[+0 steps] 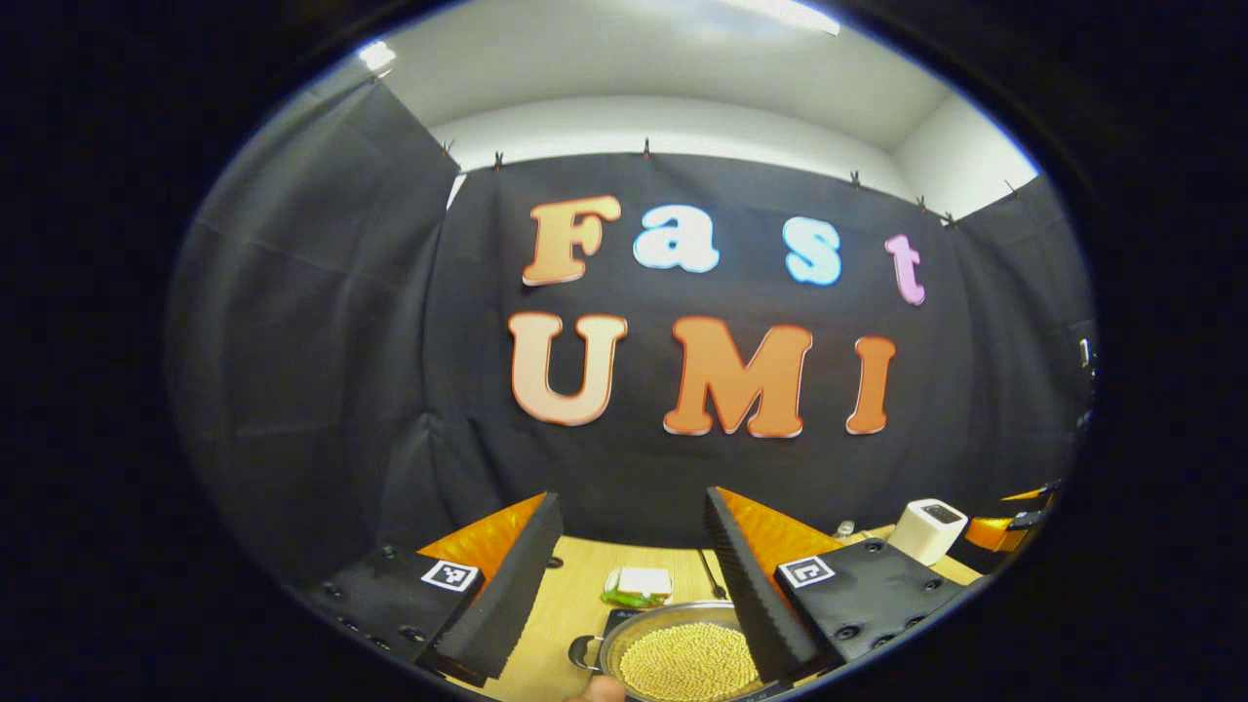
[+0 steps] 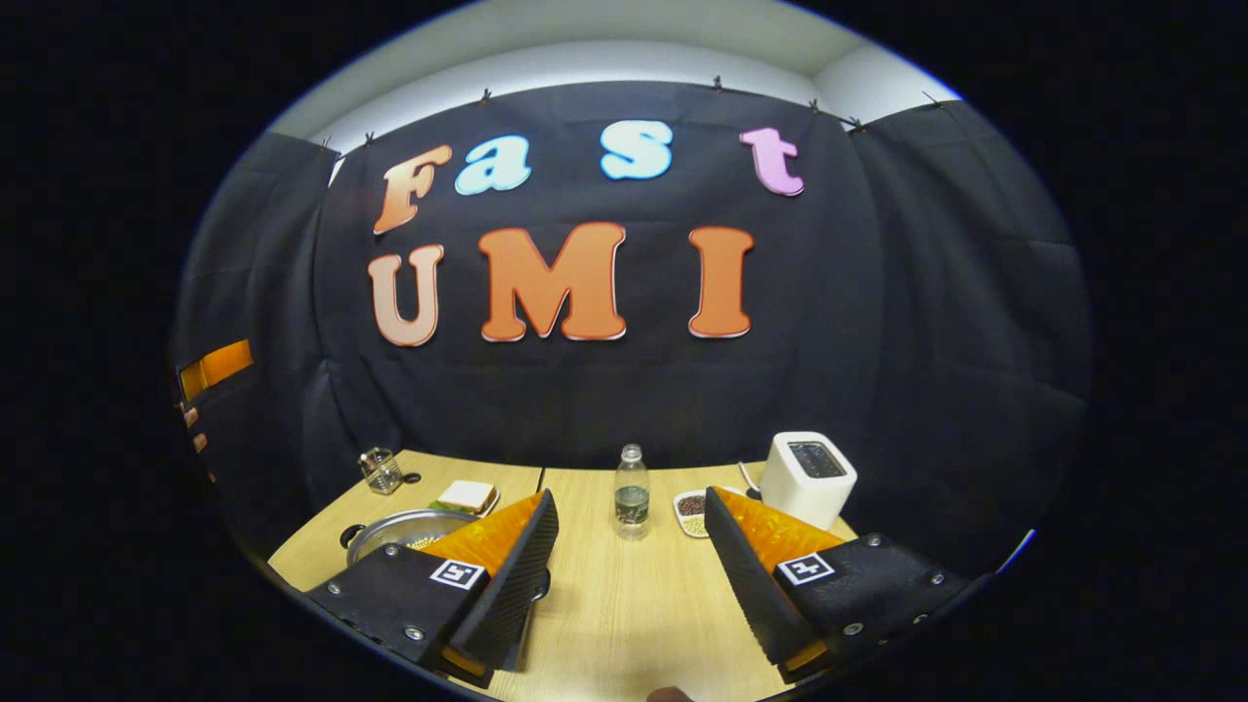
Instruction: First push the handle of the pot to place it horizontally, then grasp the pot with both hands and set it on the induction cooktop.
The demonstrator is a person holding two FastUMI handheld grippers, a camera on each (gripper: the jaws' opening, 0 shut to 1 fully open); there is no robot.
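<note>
While both the left gripper [image 1: 634,575] and right gripper [image 2: 629,570] hang spread and empty above the table [image 2: 624,604], the bean-filled pot [image 1: 687,658] sits there ungrasped, cooktop unidentified; both steps judged pending.

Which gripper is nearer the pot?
Left. The left gripper hangs right over the pot; the right gripper sits off to the pot's right.
</note>
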